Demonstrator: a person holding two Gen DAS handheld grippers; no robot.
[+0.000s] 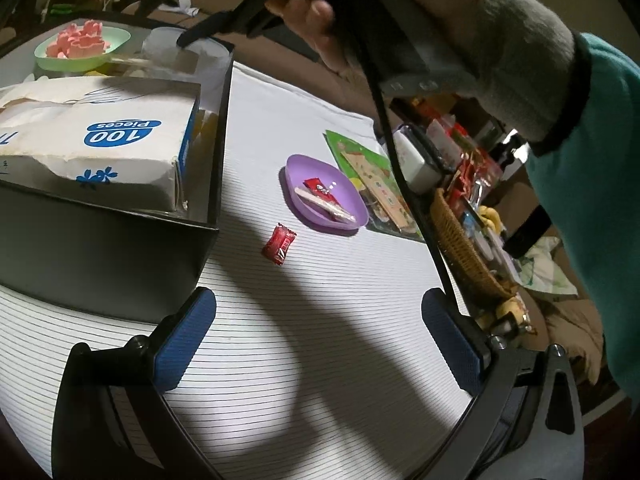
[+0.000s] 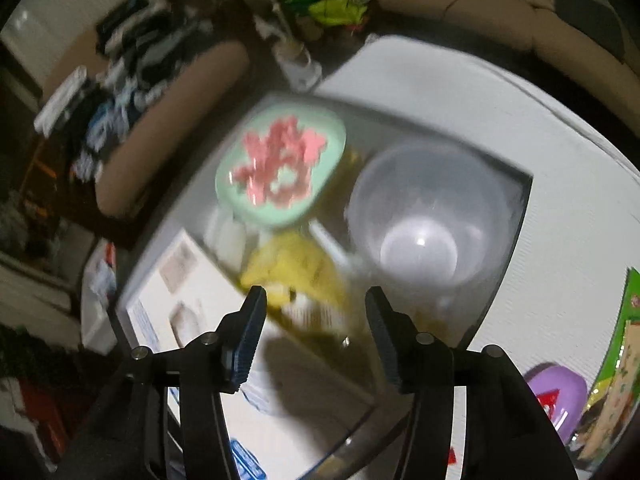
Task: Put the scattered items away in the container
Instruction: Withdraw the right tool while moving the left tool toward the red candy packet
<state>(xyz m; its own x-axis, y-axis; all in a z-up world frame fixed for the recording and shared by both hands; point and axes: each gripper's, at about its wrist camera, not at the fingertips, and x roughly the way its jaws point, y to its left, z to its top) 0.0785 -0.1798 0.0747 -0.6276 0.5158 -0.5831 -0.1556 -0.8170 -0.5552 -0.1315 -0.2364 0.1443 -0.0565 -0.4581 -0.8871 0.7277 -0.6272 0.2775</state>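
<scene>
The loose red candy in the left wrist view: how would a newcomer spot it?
Start at the big black container. Right of its near corner, on the striped white tabletop, lies the red candy. Unlike the wrappers in the purple dish, it lies alone on bare cloth.

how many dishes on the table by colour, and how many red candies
Green dish: 1, in the black container
Purple dish: 1, on the table
Red candy: 2, one loose on the table, one in the purple dish
Total: 4
</scene>
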